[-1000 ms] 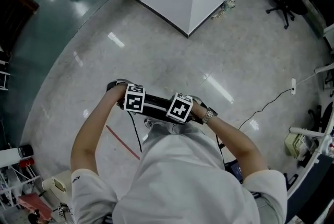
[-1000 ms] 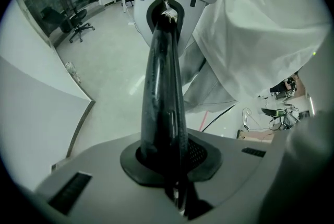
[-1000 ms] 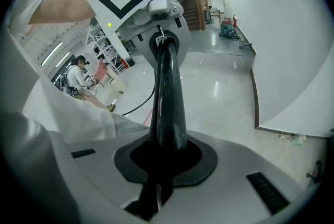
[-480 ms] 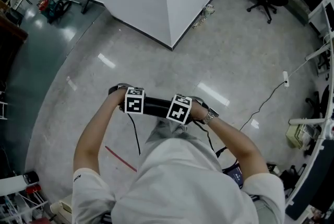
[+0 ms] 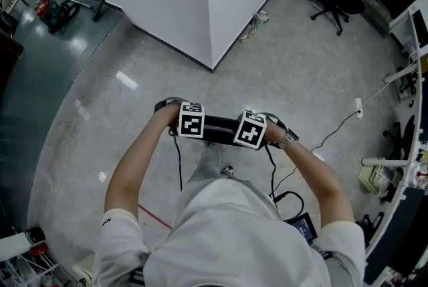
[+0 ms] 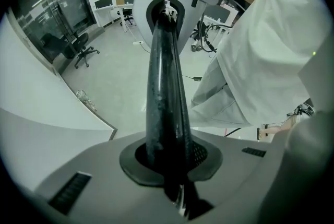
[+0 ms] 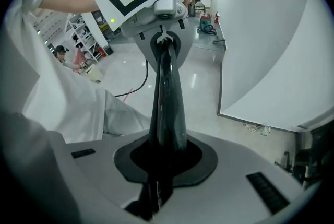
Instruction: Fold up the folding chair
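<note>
Found left gripper (image 5: 191, 125) and right gripper (image 5: 250, 132) side by side at waist height above the floor (image 5: 301, 65), both pointing steeply down. Noted fingers (image 6: 99, 176) of each nearly closed and clamped on one black bar (image 5: 219, 125) spanning from one gripper to the other. Judged this to be the top edge of the folding chair, held edge-on, with the rest hidden beneath arms and body. Cannot confirm whether fully folded.

Flagged risks:
- slipping of the smooth bar through so narrow a pinch if tilted;
- swinging of the unseen lower part into the legs or the wall corner (image 5: 211, 45);
- snagging on the trailing cables (image 5: 179, 162);
- reopening of the frame if not fully collapsed.
</note>
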Available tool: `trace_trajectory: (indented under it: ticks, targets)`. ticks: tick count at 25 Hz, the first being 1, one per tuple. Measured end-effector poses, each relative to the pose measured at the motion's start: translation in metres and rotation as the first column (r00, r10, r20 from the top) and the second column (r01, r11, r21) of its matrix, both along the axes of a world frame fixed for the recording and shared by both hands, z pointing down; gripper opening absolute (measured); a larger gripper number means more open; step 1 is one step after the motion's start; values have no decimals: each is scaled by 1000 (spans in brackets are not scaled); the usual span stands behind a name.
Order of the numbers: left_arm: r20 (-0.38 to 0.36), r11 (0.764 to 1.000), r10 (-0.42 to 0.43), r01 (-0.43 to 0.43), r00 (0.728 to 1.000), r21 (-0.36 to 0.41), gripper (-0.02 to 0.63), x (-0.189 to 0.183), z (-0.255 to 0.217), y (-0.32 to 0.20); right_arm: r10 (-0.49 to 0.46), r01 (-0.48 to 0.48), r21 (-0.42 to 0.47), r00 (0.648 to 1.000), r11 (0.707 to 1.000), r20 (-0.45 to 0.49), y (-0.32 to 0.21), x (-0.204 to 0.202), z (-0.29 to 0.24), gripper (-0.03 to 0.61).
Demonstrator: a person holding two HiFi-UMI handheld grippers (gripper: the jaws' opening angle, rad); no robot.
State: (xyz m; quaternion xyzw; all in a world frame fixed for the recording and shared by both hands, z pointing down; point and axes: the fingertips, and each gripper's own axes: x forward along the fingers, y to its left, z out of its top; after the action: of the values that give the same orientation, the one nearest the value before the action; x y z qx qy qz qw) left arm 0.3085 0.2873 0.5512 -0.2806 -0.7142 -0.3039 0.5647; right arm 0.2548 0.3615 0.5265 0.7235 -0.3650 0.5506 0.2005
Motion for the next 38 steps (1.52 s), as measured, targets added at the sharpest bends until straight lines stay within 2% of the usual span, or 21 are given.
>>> trace_trajectory:
  ticks: [8, 14, 21, 27, 38]
  targets:
    - [32, 1000, 17, -17, 999, 15, 55, 70, -6, 46, -12, 11, 16, 999, 1000, 30, 46, 71, -8, 51]
    - [-4, 1000, 15, -15, 1000, 4, 55, 111, -14, 64, -32, 32, 0, 999, 999, 8, 66, 112, -14, 52]
    - [-24, 999, -50, 49, 998, -12, 55, 150, -11, 83, -103, 102, -34, 995, 994, -9, 87, 154, -13, 52]
    - [-11, 993, -117, 117, 993, 0, 55, 194, -12, 94, -163, 163, -10, 987, 987, 7, 102, 203, -11, 52]
    - [10, 966, -258, 258, 966, 31, 55, 261, 3, 137, -312, 311, 26, 950, 950, 33, 150, 284, 5, 52]
